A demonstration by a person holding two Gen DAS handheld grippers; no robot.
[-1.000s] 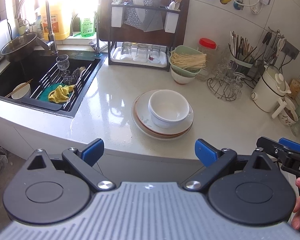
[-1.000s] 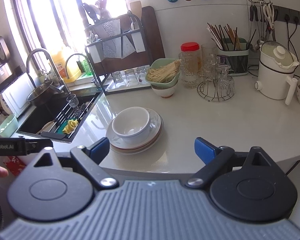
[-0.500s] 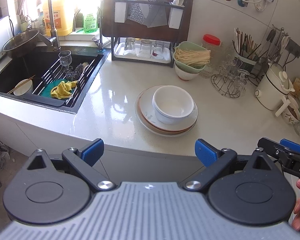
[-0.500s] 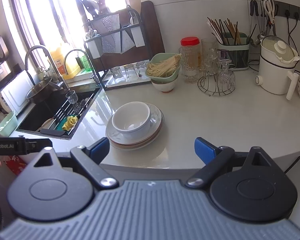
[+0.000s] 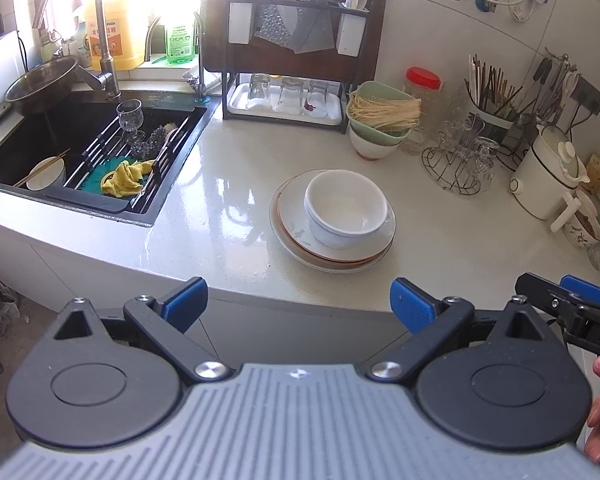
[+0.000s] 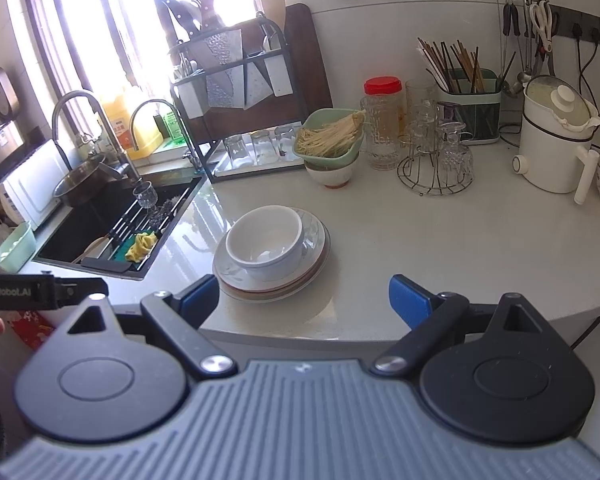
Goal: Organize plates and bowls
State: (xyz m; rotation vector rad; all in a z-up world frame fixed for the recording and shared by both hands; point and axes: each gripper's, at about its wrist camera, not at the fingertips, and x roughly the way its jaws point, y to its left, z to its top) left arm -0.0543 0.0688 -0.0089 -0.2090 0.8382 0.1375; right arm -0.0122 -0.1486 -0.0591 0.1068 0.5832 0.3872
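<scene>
Both grippers, left (image 5: 298, 294) and right (image 6: 304, 292), gaped empty; the glazed bowl (image 5: 346, 208) looked slippery, breakable, best pinched at its rim

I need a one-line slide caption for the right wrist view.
Open right hand-held gripper faces a white bowl stacked on plates beside the sink.

Both wrist views off the counter edge, angled down, sharing the stacked plates (image 5: 332, 240) and sink (image 6: 112, 224).
</scene>
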